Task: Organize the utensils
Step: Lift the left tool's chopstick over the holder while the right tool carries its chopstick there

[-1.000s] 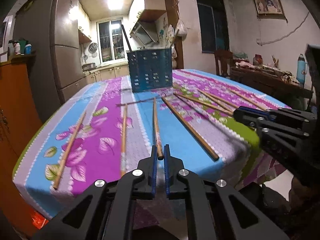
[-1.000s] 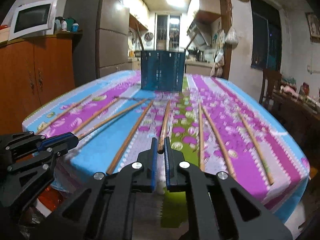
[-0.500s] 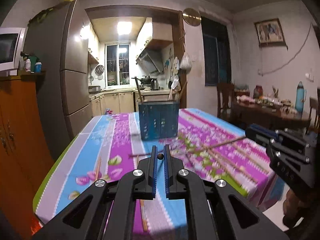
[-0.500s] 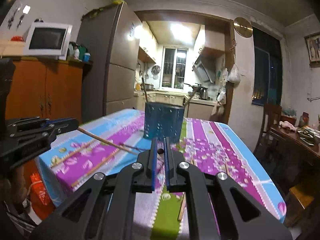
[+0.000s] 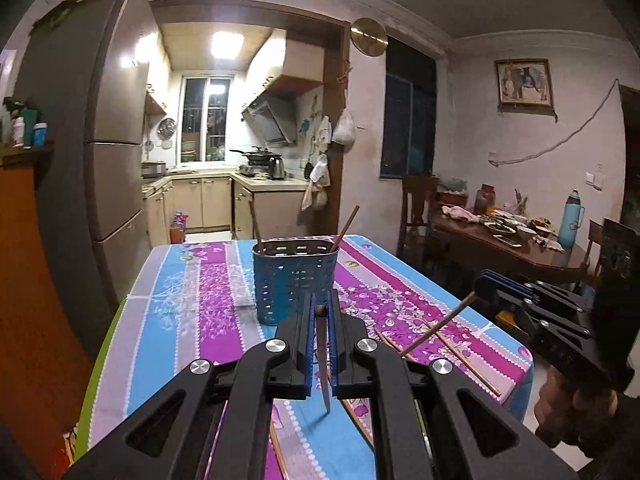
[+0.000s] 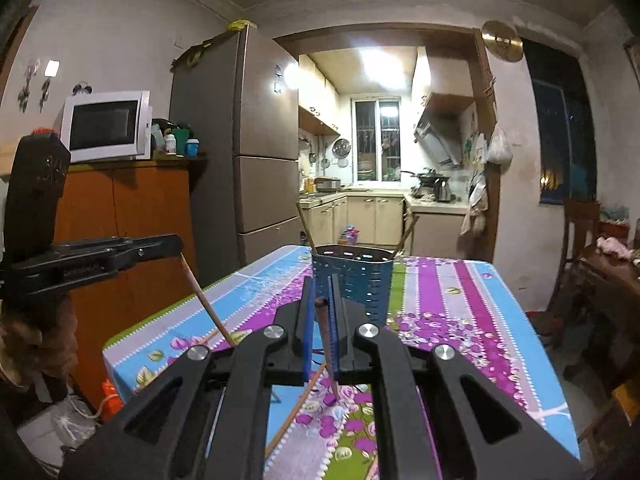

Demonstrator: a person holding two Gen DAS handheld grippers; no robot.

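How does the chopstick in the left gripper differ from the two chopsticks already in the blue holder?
The chopstick in the left gripper hangs tip-down above the table; the chopsticks in the blue holder stand with their upper ends out of the blue holder. The first is pinched by the left gripper; the others lean free on the rim. All look like slim brown sticks.

We see matt black plastic gripper (image 5: 319,320) arms with shiny metal screws and glossy blue pads. Chopstick (image 5: 323,360) in it looks like smooth brown wood. Holder (image 5: 294,276) is perforated blue plastic, slightly glossy. Tabletop (image 5: 192,320) wears a printed floral cloth, matt. Fridge (image 6: 256,152) reads as brushed metal with a soft sheen; cabinet (image 6: 128,216) beside it is glossy orange-brown wood.
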